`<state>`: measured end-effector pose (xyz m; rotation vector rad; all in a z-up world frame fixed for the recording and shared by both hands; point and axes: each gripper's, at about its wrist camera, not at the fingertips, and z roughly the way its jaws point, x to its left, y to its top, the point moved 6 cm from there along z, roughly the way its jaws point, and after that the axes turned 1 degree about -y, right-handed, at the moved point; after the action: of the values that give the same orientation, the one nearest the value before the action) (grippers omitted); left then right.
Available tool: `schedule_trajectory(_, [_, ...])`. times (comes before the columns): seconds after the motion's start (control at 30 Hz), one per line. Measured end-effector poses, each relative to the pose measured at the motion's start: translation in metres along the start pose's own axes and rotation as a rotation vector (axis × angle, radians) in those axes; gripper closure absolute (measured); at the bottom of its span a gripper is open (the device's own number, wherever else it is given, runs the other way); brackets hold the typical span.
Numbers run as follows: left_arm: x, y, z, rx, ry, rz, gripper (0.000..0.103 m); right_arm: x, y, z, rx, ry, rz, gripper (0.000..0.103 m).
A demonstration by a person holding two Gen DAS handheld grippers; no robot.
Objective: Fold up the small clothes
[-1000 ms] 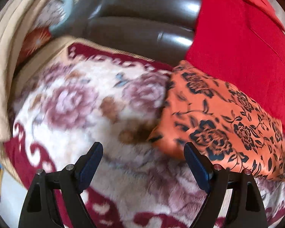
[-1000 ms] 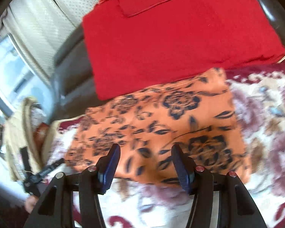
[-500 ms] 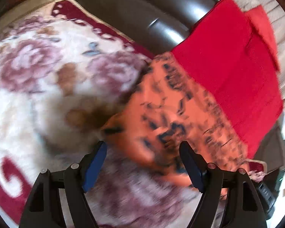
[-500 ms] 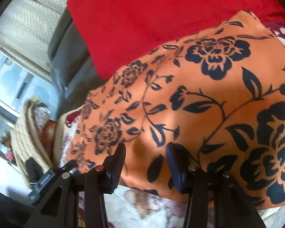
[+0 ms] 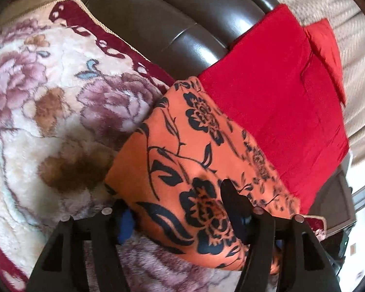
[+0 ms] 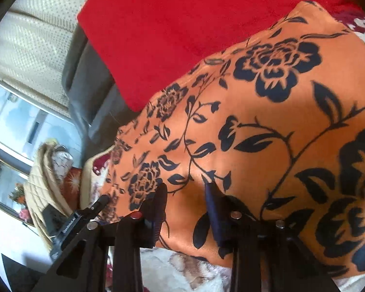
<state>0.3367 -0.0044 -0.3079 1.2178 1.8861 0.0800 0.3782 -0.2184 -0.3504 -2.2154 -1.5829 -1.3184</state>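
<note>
Orange fabric printed with black flowers (image 5: 182,131), a small folded garment, lies on a plush cream blanket with mauve roses and a maroon border (image 5: 36,97); it serves as the landmark here. Behind it, partly overlapping its far edge, sits a folded red cloth (image 5: 279,112), and past both rises the dark brown leather sofa back (image 5: 158,19). The left gripper (image 5: 177,209) has come down over the garment's near corner: its jaws have just been closing, one finger under the fabric's edge and the other on top, yet a firm pinch cannot be told. The right gripper (image 6: 185,202) stands over the garment's other near edge, jaws narrowed and just closing too, the cloth bunched between its fingers (image 6: 213,209); whether the pads press it cannot be told. From the right wrist view, the left gripper appears beside the garment's far corner.
</note>
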Motion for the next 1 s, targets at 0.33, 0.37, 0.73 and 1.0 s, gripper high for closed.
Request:
schedule_trajectory(0.33, [-0.075,0.004,-0.028,-0.127,-0.001,0.312,0.087,-0.037,0.037,-0.077,-0.209,0.000,0.043,0.064])
schedule_trajectory(0.37, [-0.093,-0.001,-0.030,-0.125,-0.006,0.363,0.088,-0.041,0.040,-0.081,-0.218,0.002,0.053,0.064])
schedule_trajectory(0.73, [-0.282,-0.114,0.016,0.093,-0.105,0.876,0.083,-0.087,0.069,-0.144,-0.298,0.098,0.142,0.064])
schedule_trajectory(1.0, [-0.276,-0.130,-0.004,0.132,-0.249,0.878,0.033,-0.094,0.076,-0.140,-0.201,0.257,0.252,0.033])
